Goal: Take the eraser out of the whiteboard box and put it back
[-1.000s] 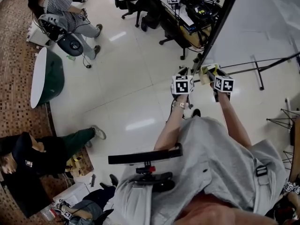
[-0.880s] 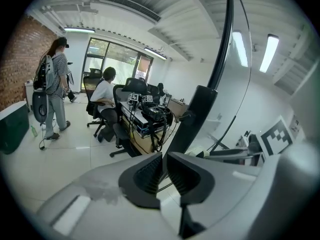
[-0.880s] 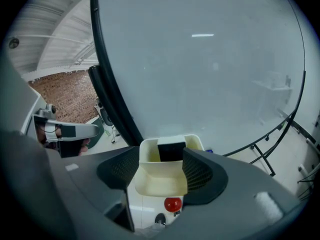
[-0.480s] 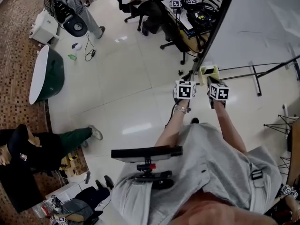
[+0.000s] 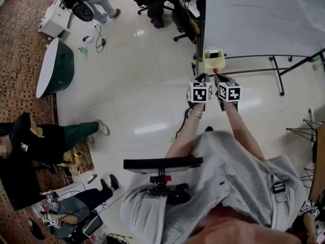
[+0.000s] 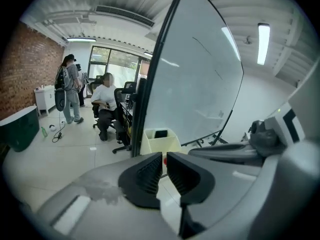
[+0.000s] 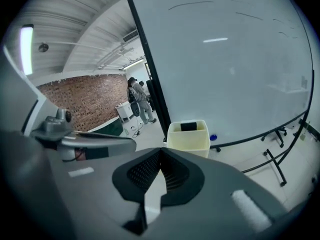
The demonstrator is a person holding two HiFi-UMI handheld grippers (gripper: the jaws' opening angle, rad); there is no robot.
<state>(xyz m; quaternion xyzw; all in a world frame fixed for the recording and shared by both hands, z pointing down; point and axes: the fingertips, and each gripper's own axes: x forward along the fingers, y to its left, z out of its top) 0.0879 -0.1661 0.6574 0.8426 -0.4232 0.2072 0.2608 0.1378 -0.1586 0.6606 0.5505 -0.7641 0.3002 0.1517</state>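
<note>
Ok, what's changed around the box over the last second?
Both grippers have drawn back from the box. The right gripper was right at its rim and is now clear of it, jaws shut on nothing. The left gripper came back alongside, jaws slightly apart and empty. Unchanged: the box sits at the whiteboard's lower edge, and the dark eraser lies inside.

Eraser (image 7: 188, 126) mostly sunk in box (image 7: 188, 141), only dark top showing; whiteboard (image 5: 264, 19) cut by frame edge.

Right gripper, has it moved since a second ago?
Yes: the right gripper has pulled back from the yellow box, toward the person.
</note>
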